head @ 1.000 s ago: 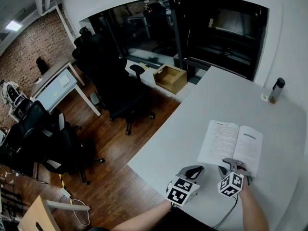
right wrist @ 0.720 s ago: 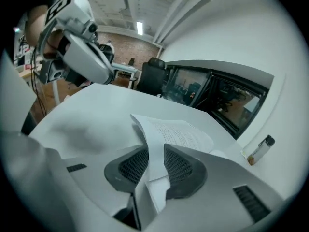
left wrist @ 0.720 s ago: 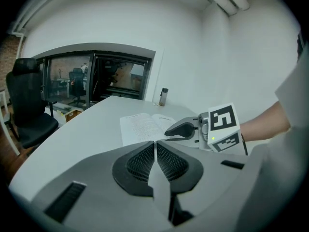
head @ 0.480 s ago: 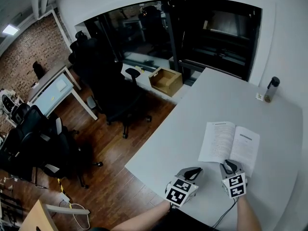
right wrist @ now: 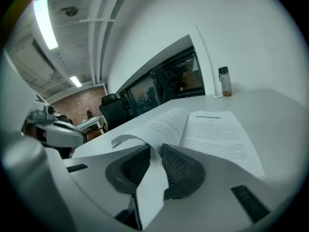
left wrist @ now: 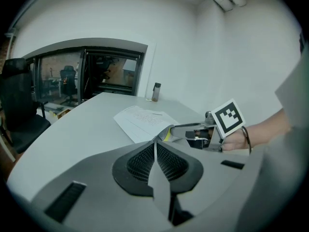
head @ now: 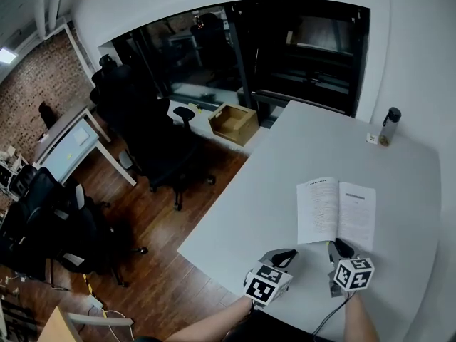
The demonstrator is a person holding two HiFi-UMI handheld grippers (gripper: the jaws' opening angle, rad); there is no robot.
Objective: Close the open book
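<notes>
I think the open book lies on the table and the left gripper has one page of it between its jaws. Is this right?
No. The right gripper, not the left gripper, has one page of the open book between its jaws, which are closing; the right gripper view shows it. The open book does lie on the table.

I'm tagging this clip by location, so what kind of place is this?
Most likely an office: black swivel chairs, a desk by a brick wall, and a big white table with an open book.
</notes>
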